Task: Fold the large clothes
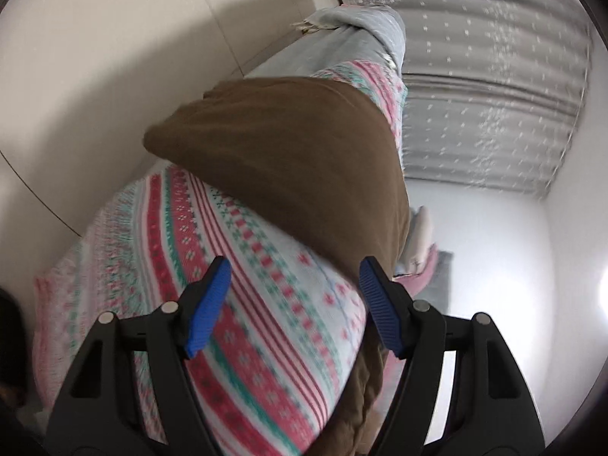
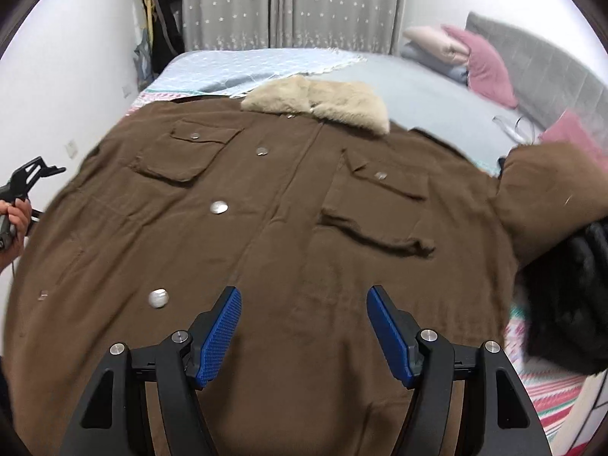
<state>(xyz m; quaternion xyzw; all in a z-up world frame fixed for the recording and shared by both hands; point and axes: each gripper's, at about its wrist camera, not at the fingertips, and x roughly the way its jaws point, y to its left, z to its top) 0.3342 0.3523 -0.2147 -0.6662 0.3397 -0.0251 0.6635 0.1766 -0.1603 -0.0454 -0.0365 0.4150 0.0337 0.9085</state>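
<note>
A large brown coat [image 2: 288, 228] lies spread flat on the bed, front up, with a beige fur collar [image 2: 323, 102], chest pockets and silver snaps. One sleeve [image 2: 551, 205] is bunched at the right. My right gripper [image 2: 304, 304] is open and empty, hovering over the coat's lower front. My left gripper [image 1: 294, 277] is open and empty at the bed's side, over the patterned blanket [image 1: 228, 266], with the coat's edge [image 1: 296, 159] just ahead. The left gripper also shows at the left edge of the right wrist view [image 2: 26, 178].
A striped pink, green and white blanket [image 2: 547, 383] covers the bed under the coat. A black garment [image 2: 570, 292] lies at the right. Pink and beige pillows [image 2: 467, 53] lean on the grey headboard. Grey star curtains [image 2: 292, 3] hang behind. Tiled floor [image 1: 95, 76] lies beside the bed.
</note>
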